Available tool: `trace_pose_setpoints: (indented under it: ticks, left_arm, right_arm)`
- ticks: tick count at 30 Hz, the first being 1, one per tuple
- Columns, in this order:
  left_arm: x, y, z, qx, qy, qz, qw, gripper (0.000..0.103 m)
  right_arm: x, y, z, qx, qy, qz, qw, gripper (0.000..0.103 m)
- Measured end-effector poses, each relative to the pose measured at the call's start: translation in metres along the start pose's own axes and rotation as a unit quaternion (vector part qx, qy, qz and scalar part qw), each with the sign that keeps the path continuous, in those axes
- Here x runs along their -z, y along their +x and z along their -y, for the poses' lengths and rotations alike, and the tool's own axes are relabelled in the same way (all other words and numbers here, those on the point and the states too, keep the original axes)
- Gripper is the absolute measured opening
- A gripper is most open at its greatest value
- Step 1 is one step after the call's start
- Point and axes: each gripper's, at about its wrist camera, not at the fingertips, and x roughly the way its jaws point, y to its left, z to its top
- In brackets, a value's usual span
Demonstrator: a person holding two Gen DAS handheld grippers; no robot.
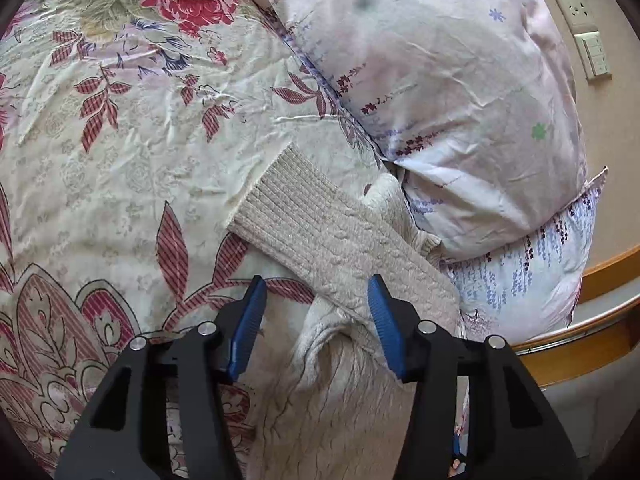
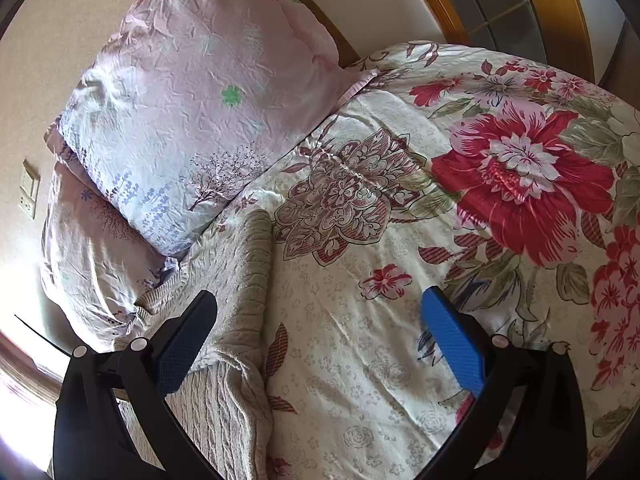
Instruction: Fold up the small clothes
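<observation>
A beige cable-knit sweater (image 1: 320,236) lies on the floral bedspread (image 1: 120,152), one ribbed sleeve cuff stretched out toward the upper left and bunched knit below it. My left gripper (image 1: 316,286) hovers just over the sleeve, its blue pads apart and not pressing on the knit. In the right wrist view the sweater (image 2: 240,280) runs along the left side, up against the pillows. My right gripper (image 2: 319,296) stands wide open: its left finger is over the sweater's edge, its right finger over the bedspread (image 2: 360,340), and nothing is gripped.
Two pale floral pillows (image 1: 440,80) are stacked right of the sweater; they also show in the right wrist view (image 2: 192,120). A wooden bed frame (image 1: 580,344) curves past them. Wall sockets and a switch (image 1: 592,48) sit on the beige wall.
</observation>
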Motion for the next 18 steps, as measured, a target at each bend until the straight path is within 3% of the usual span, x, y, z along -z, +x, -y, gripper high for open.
trace_pose_setpoints:
  ticks: [2,4,5,6,8,11,18]
  left_arm:
    - [-0.006,0.005,-0.002,0.001,-0.025,0.013,0.9996,0.049]
    - [-0.014,0.014,-0.001,-0.001,-0.037,0.011,0.9992,0.032]
    - [-0.017,0.019,0.003,0.0,-0.036,0.005,0.9993,0.01]
    - [-0.017,0.023,0.009,0.005,-0.032,0.0,0.9995,0.006]
    - [-0.013,0.023,0.031,0.023,-0.003,0.008,0.9997,0.006]
    - [0.001,0.02,0.078,0.087,0.049,0.011,0.995,0.006]
    - [0.064,0.049,0.183,0.231,0.135,-0.002,0.9636,0.005]
  right_arm:
    - [0.0,0.0,0.0,-0.001,0.0,0.0,1.0,0.102]
    - [0.0,0.0,0.0,-0.001,0.0,0.0,1.0,0.102]
    - [0.0,0.0,0.0,-0.001,0.001,0.0,1.0,0.102]
    - [0.0,0.0,0.0,-0.001,0.001,0.0,1.0,0.102]
    - [0.0,0.0,0.0,-0.002,0.001,0.0,1.0,0.102]
    - [-0.001,0.001,0.0,-0.005,0.0,0.0,1.0,0.102]
    - [-0.001,0.001,0.0,-0.008,0.0,0.0,1.0,0.102]
